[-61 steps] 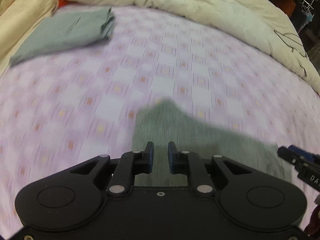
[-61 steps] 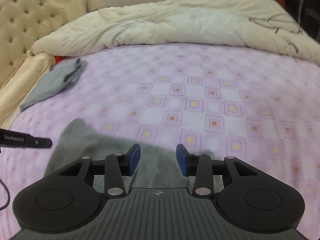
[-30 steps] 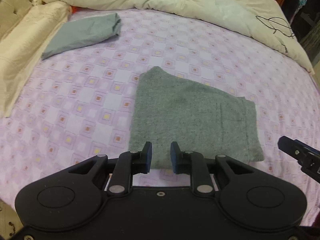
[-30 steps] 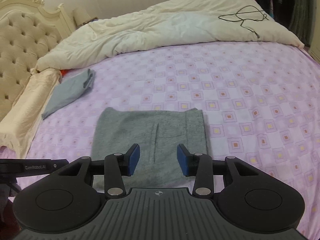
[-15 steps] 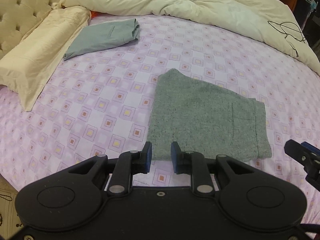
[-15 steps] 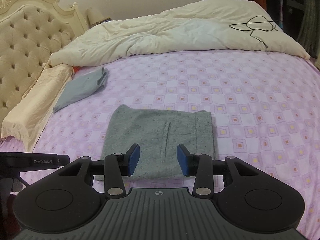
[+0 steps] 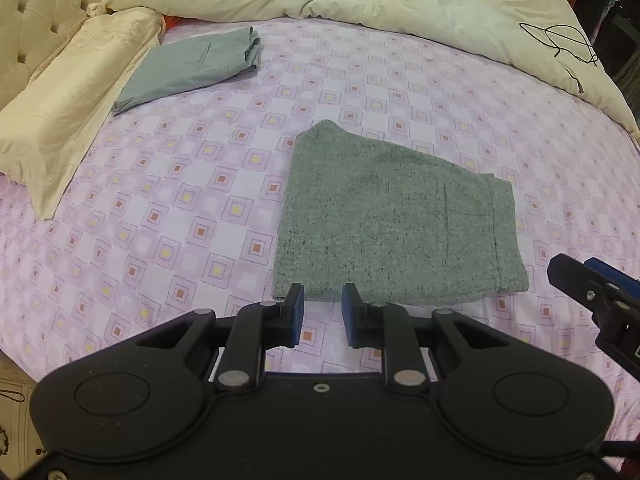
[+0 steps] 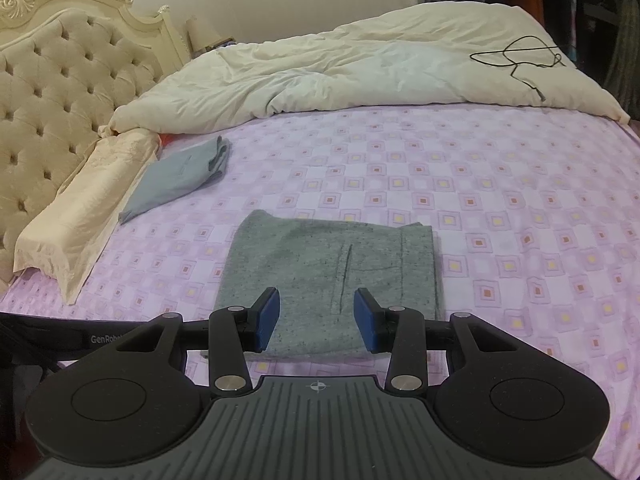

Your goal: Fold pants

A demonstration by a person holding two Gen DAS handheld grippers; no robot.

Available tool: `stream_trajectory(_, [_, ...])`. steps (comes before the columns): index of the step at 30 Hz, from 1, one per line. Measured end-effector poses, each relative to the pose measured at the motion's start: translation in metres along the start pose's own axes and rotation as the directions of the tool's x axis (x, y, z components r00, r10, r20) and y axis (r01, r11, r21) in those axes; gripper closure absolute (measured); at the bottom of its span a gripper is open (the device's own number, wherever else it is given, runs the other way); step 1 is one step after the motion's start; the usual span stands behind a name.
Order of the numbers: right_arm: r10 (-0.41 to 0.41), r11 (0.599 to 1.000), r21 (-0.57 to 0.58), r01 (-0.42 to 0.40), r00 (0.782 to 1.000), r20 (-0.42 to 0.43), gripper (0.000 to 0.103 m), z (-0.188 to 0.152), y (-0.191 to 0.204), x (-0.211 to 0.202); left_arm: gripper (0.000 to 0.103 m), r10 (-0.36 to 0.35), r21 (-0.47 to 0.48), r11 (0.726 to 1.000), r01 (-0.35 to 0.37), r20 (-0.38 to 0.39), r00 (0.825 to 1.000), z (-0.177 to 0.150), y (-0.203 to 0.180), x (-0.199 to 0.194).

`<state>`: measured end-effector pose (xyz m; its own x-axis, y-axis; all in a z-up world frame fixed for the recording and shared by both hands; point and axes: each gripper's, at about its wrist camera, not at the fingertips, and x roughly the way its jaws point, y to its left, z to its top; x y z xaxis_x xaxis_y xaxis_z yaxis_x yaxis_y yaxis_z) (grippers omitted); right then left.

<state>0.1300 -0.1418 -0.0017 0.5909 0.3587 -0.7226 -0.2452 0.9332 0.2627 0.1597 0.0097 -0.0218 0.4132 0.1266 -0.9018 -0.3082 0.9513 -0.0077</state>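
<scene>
pants [image 7: 396, 232] lie as a compact grey rectangle on the purple checked bed sheet [image 7: 180, 216], near the front edge of the bed, layers stacked with a pocket seam and hem showing at the right side; the folding looks done or nearly so, judging from the neat edges; the left tool [image 7: 322, 314] hovers just short of the near edge of the pants, released, its blue pads apart with nothing between them; the right tool [image 8: 316, 314] hangs above the near part of the pants, also released and empty, its pads set wider; neither touches the cloth; a second folded grey-green garment [image 7: 192, 66] rests well apart, beside the cream pillow [image 7: 68, 96] near the headboard; the step in hand reads as checking the finished fold; the next move, if any, calls for either one more fold across or carrying the bundle over beside the other garment, gripping the near edge through all layers so it does not fall open.
</scene>
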Motion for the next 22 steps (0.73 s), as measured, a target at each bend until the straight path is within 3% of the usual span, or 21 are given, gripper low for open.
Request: stream_trajectory(22, [0.036,0.999,0.006,-0.036,0.999,-0.007,0.063,0.002,-0.011,0.002,0.072,0.016,-0.007,1.000,-0.016,0.014,1.000,-0.002,-0.016,-0.002])
